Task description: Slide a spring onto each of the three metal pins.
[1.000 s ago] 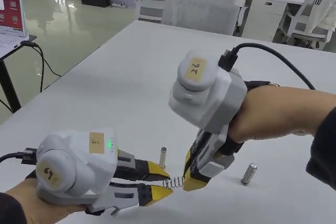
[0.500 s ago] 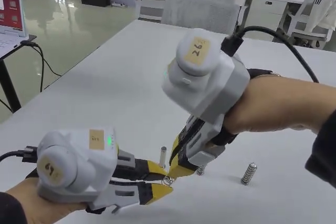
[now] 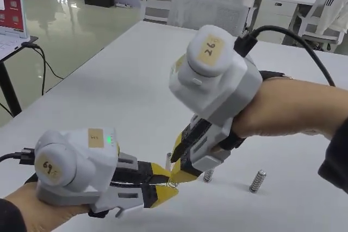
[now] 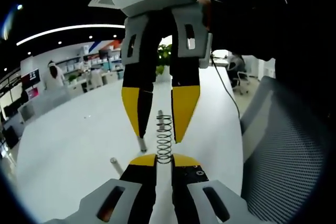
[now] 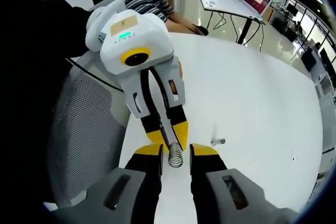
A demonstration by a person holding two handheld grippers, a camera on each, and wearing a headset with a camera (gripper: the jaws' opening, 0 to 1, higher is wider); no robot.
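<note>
The right claw (image 3: 178,168) has closed in from the free end of the spring (image 4: 164,139). Its tips now overlap those of the left claw (image 3: 165,183), and its body sits higher and steeper.

Nearest, by the near edge of the tabletop (image 3: 136,80), the left claw lies low and almost level, pointing toward the right edge. It is clamped on one end of the spring. The spring's long axis runs straight out along that claw's jaws, toward the right claw. A grey tip shows at its far end; whether that is a pin inside the coil I cannot tell.

The right claw slants down from the right, jaws parted to either side of the coil, not visibly pinching it. It looks better placed to take the free end.

Just beyond the tips stands the bare pin (image 5: 218,141), upright. I judge the level spring must be turned upright over it.

Further toward the right edge stand a sprung pin (image 3: 208,176) and a second sprung pin (image 3: 259,180).
</note>
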